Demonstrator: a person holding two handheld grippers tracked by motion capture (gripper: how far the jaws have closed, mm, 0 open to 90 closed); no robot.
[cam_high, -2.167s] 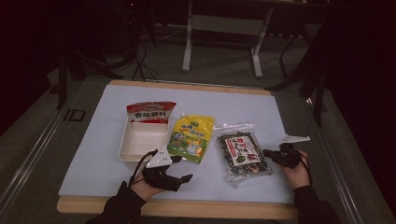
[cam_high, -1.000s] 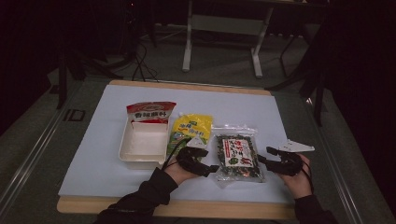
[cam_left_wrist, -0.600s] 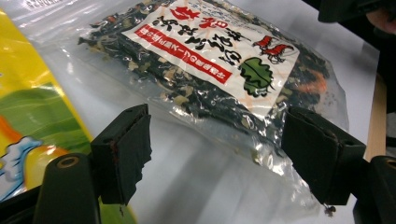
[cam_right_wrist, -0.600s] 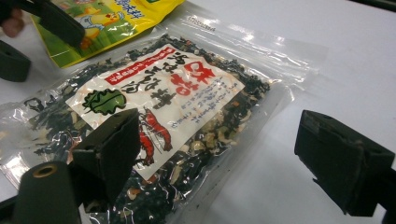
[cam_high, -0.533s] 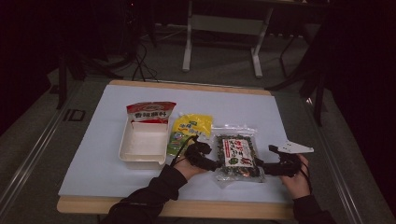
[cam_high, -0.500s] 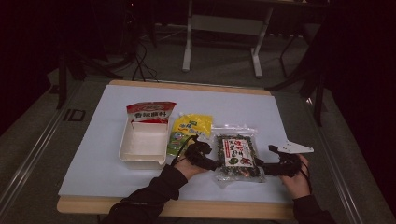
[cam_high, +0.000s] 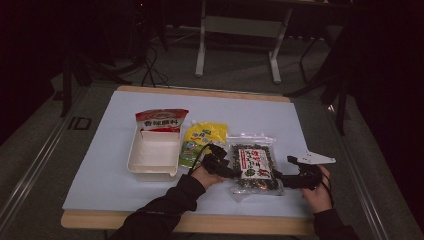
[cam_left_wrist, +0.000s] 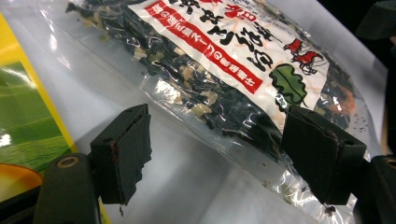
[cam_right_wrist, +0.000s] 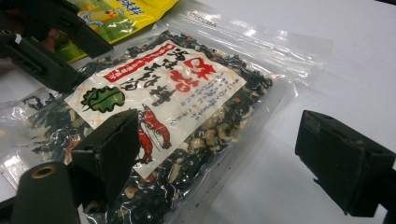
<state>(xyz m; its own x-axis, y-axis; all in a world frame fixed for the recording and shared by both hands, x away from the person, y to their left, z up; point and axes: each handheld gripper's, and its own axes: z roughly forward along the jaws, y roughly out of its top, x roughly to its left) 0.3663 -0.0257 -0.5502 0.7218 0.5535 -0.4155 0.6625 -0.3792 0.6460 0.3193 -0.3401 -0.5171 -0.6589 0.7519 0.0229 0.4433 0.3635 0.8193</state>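
A clear bag of dark dried seaweed (cam_high: 254, 165) with a white and red label lies flat on the white table. My left gripper (cam_high: 231, 167) is at the bag's left edge, open, with the bag's side (cam_left_wrist: 219, 100) between its black pads (cam_left_wrist: 123, 149). My right gripper (cam_high: 281, 178) is at the bag's lower right corner, open too, one pad (cam_right_wrist: 109, 154) over the bag (cam_right_wrist: 159, 107) and the other over bare table. The left gripper (cam_right_wrist: 44, 39) also appears at the top left of the right gripper view.
A yellow-green pouch (cam_high: 200, 142) lies just left of the seaweed bag. Left of that stands a white tray (cam_high: 135, 161), with a red and white packet (cam_high: 161, 120) at its far end. The table's wooden front edge (cam_high: 200, 222) runs near my forearms.
My left gripper has moved right from beside the white tray to the seaweed bag's left edge. My right gripper has edged in toward the bag's lower right corner.
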